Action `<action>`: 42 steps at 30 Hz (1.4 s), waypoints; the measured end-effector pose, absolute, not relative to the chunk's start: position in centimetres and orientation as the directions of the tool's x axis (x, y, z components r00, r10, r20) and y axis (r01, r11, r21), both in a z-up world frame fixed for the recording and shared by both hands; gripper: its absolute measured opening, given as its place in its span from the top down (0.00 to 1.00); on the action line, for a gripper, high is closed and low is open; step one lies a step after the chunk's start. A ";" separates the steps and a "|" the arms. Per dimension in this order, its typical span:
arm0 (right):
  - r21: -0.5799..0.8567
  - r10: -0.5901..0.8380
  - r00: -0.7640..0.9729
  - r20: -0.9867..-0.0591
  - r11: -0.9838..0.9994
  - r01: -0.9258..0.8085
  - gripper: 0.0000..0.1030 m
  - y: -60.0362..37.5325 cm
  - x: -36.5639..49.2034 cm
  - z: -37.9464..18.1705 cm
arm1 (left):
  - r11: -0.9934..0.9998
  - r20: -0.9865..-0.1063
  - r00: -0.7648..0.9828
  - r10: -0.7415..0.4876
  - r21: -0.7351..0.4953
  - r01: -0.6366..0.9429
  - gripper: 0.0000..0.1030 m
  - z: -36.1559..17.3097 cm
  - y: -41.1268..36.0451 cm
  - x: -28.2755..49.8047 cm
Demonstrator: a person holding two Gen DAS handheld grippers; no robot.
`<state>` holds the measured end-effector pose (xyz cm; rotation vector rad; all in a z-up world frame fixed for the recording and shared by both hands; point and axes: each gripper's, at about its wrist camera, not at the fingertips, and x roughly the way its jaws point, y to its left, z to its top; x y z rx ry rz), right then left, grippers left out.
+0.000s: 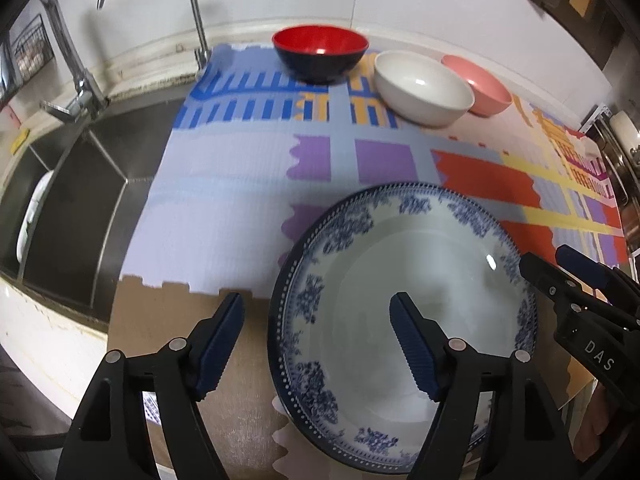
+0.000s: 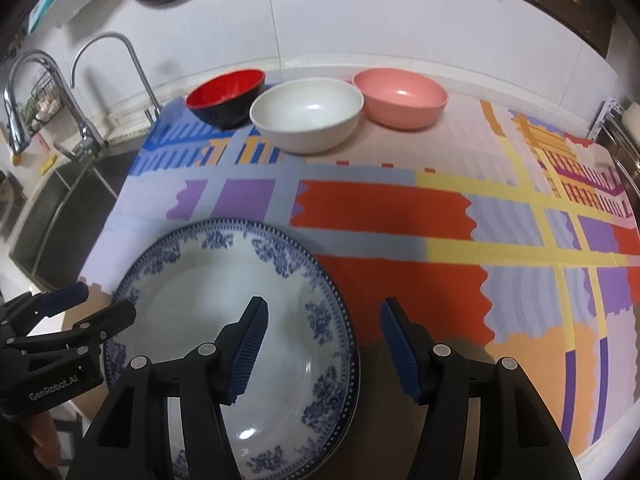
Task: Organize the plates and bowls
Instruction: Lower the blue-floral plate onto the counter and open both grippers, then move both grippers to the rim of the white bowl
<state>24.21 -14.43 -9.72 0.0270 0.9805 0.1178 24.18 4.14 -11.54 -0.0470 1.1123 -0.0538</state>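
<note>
My two fisheye views evenly bright, edges bent and black-vignetted, small glare spots on the blue-patterned plate (image 1: 404,312) and white bowl (image 2: 307,116), slight blur, soft shadow beneath my claws

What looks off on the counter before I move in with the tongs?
Nothing is spilled or broken. The blue-patterned plate lies flat, but its near rim seems to overhang the mat's front edge. The red, white and pink bowls stand upright in a back row.
</note>
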 end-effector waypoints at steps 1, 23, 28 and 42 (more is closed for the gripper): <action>0.077 0.112 0.557 -0.823 0.993 -0.087 0.42 -14.5 24.3 -9.5 | 0.998 -0.890 0.450 -0.068 -0.064 0.024 0.26 -11.2 4.0 24.3; 0.077 0.117 0.716 -0.688 0.993 -0.087 0.42 -18.4 30.5 -4.3 | 0.995 -0.805 0.587 -0.088 -0.047 0.084 0.23 -6.2 0.2 31.0; 0.106 0.139 0.714 -0.687 0.990 -0.090 0.43 -18.9 33.0 -4.5 | 0.995 -0.791 0.606 -0.087 -0.041 0.089 0.23 -6.0 -0.2 33.8; 0.197 0.192 0.663 -0.724 0.978 -0.068 0.46 -18.9 39.6 -7.8 | 0.996 -0.800 0.595 -0.076 -0.033 0.083 0.25 -8.1 -0.6 41.1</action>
